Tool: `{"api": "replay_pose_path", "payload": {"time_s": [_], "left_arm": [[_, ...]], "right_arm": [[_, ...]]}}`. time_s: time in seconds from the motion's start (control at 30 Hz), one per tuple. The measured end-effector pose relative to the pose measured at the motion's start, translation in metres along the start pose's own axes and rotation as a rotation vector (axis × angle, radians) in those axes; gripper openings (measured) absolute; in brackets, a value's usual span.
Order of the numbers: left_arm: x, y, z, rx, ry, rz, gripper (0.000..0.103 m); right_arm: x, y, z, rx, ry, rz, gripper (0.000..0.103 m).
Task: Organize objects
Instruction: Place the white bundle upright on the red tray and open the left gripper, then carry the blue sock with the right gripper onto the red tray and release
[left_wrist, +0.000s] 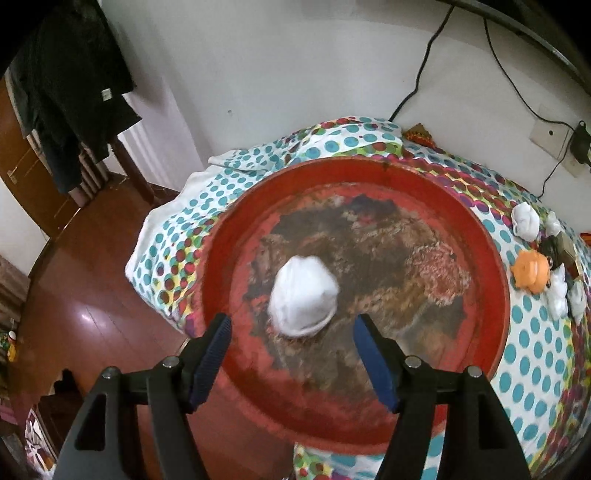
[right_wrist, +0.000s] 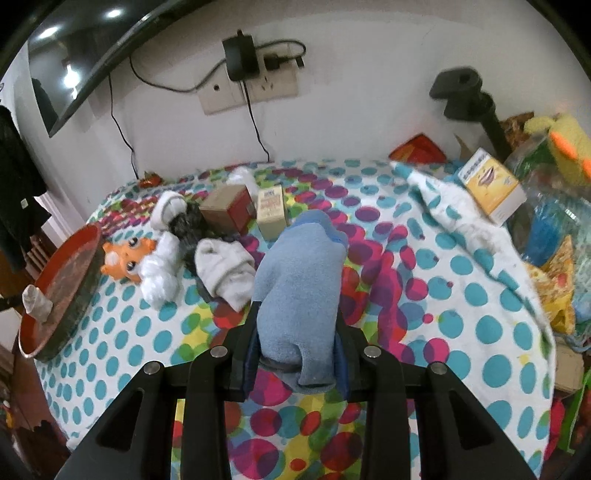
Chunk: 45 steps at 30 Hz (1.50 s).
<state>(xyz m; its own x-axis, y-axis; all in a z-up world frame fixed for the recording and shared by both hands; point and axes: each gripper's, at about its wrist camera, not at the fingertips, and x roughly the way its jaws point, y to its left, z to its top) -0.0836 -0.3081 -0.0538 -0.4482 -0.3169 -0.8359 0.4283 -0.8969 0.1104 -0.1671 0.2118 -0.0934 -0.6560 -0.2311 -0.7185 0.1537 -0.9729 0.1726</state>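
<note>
A rolled white sock (left_wrist: 303, 296) lies in the worn red tray (left_wrist: 495, 258) (paint flaking), below the left tool (left_wrist: 291, 328), whose jaws stand wide apart, gripping nothing. Right of the tray, above the dotted bedspread (right_wrist: 461, 325), the right tool (right_wrist: 297, 339) clamps a blue sock (right_wrist: 299, 280).

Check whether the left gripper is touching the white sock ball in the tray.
Apart. The left wrist view shows the left gripper open, tray visible between each pad and the white sock ball.
</note>
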Motion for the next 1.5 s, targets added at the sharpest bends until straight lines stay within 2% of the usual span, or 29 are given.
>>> {"api": "replay_pose_path", "payload": {"time_s": [0.1,0.23,0.4,0.6,0.7,0.87,1.03,1.17,1.33,1.5], "left_arm": [[-0.005,0.011,-0.012,-0.007,-0.008,0.027,0.070],[-0.005,0.022,-0.030,-0.013,-0.009,0.048,0.070],[-0.005,0.032,-0.049,-0.004,-0.044,0.097,0.070],[0.001,0.045,-0.065,0.004,-0.032,0.045,0.070],[0.002,0.052,-0.069,0.003,-0.042,0.080,0.070],[0.003,0.062,-0.072,-0.004,-0.047,0.113,0.070],[0.006,0.068,-0.076,0.015,-0.051,0.165,0.070],[0.010,0.078,-0.077,-0.015,-0.029,0.132,0.070],[0.012,0.086,-0.079,-0.035,-0.017,0.148,0.070],[0.016,0.094,-0.081,-0.071,0.009,0.127,0.070]], "right_arm": [[-0.006,0.013,0.004,-0.012,0.001,0.026,0.031],[-0.007,0.052,0.009,-0.061,0.003,0.071,0.031],[-0.002,0.122,0.016,-0.164,0.009,0.152,0.031],[0.019,0.217,0.021,-0.296,0.042,0.267,0.031],[0.035,0.267,0.018,-0.381,0.062,0.292,0.031],[0.063,0.316,0.013,-0.443,0.097,0.296,0.031],[0.094,0.346,0.012,-0.471,0.148,0.267,0.031],[0.112,0.361,0.016,-0.488,0.166,0.241,0.031],[0.129,0.374,0.022,-0.514,0.189,0.210,0.033],[0.141,0.381,0.023,-0.535,0.203,0.194,0.033]]}}
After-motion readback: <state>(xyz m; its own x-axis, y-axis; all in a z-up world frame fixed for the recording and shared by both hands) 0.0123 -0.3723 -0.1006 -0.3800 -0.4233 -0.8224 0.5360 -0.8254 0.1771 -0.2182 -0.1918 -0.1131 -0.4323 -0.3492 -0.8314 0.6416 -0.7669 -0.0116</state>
